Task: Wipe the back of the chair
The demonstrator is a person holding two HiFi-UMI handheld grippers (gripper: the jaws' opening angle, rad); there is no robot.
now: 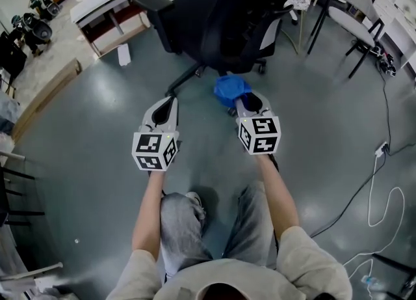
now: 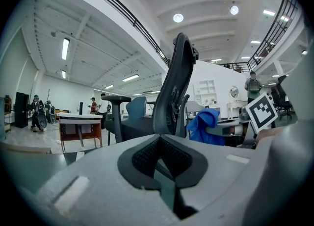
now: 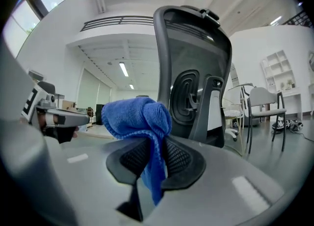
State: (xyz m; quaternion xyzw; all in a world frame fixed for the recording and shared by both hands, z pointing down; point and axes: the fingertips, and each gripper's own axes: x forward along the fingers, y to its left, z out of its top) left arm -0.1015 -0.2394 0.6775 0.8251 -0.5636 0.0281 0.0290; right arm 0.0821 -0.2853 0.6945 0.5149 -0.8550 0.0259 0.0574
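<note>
while the right gripper [image 3: 156, 147] pinches the soft, light blue cloth [image 3: 135, 117] by a fold, the left gripper [image 2: 160, 157] is closed, empty; the office chair's stiff backrest [image 3: 196, 58] stands just ahead and may swivel under pressure.

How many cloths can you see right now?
1: a blue cloth pinched in the right claw, near the chair. The left claw holds none; others may be hidden.

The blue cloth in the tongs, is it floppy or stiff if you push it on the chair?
Probably floppy: the blue cloth bunches and droops where the right tongs pinch it. It looks fuzzy, so it likely squashes softly against the chair back rather than slipping.
</note>
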